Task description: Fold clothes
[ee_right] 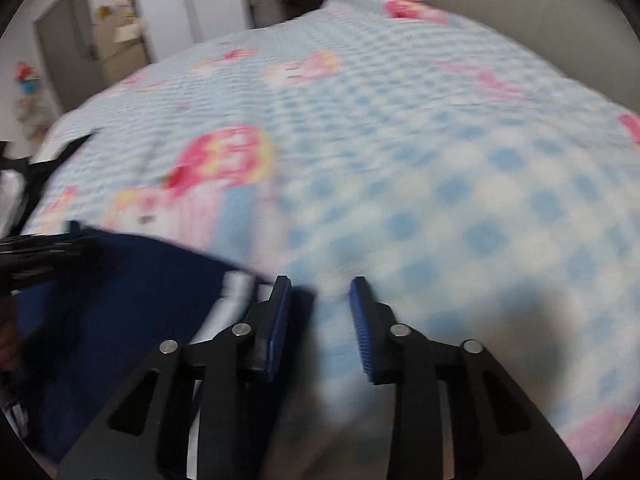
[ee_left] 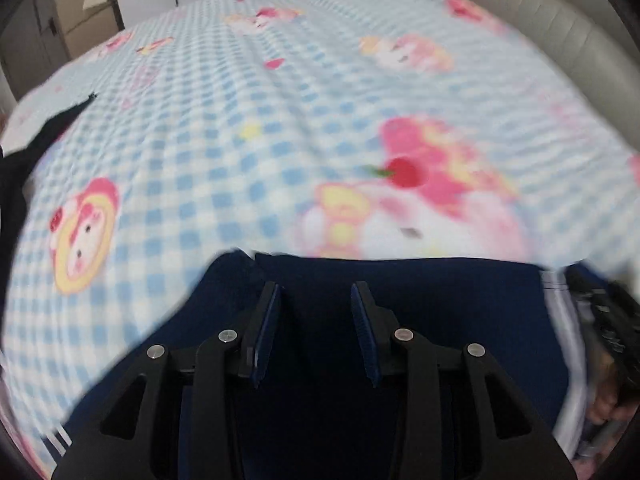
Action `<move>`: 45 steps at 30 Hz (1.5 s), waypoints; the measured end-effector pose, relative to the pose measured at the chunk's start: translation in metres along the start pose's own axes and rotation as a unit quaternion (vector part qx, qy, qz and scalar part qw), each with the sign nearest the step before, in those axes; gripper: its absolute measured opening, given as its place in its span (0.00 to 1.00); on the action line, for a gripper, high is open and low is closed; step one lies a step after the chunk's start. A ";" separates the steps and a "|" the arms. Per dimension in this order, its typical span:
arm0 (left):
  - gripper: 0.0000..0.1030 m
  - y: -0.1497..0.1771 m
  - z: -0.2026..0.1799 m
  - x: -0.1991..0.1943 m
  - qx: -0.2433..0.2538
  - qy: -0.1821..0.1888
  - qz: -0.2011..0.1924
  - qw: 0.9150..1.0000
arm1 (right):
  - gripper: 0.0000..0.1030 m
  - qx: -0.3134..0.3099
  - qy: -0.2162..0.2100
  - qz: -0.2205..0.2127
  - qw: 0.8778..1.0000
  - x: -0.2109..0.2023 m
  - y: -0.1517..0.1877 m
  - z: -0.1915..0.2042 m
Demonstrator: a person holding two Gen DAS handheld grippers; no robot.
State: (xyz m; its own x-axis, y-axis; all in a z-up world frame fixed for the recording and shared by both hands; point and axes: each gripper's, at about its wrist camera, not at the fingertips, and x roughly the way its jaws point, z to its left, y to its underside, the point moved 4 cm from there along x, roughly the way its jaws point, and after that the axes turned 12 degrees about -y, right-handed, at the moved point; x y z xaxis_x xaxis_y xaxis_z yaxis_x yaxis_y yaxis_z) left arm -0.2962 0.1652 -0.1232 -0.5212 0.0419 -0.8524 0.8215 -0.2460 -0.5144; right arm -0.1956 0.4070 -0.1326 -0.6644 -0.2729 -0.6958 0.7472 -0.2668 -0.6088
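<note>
Navy cloth (ee_left: 400, 288) lies at the near edge of the bed, on a blue-checked blanket (ee_left: 248, 92) printed with pink cartoon figures. In the left view its far edge runs fairly straight, with a white stripe showing at its right side. Both views are blurred, so how many layers it has cannot be told.

The left gripper (ee_left: 316, 292) hangs over the middle of the cloth, jaws parted and holding nothing. The right gripper (ee_right: 320, 288) sits just off the cloth's right edge, over the blanket, jaws likewise parted and empty.

Risks, as I judge them: the blanket is soft and loose, so a low pinch at the cloth's edge may catch blanket too and drag it. A grip on the top layer alone may pull the layers apart. A second dark garment (ee_left: 48, 128) lies well apart at the far left.
</note>
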 end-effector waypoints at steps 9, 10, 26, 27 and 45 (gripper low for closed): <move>0.37 0.090 -0.053 -0.072 0.056 0.085 -0.035 0.994 | 0.40 -0.007 -0.007 0.011 1.000 -0.036 0.053 0.030; 0.37 0.094 -0.059 -0.064 0.064 0.077 -0.025 0.995 | 0.41 -0.016 -0.003 0.019 1.000 -0.038 0.062 0.037; 0.40 0.142 -0.019 -0.103 -0.018 0.083 -0.013 0.996 | 0.59 0.082 -0.078 0.083 0.990 -0.060 0.141 0.052; 0.40 0.146 -0.015 -0.101 -0.022 0.079 -0.009 0.997 | 0.59 0.078 -0.083 0.086 0.990 -0.060 0.141 0.055; 0.40 0.186 0.087 -0.087 -0.164 0.111 0.002 0.980 | 0.11 -0.018 -0.090 0.096 0.991 -0.039 0.082 0.121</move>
State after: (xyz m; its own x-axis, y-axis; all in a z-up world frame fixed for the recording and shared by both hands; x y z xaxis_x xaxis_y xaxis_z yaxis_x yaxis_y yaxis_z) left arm -0.1181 0.0311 -0.1364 -0.4850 0.2613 -0.8346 0.8723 0.0766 -0.4830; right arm -0.1106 0.2842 -0.1088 -0.5009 -0.4768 -0.7223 0.8577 -0.1618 -0.4879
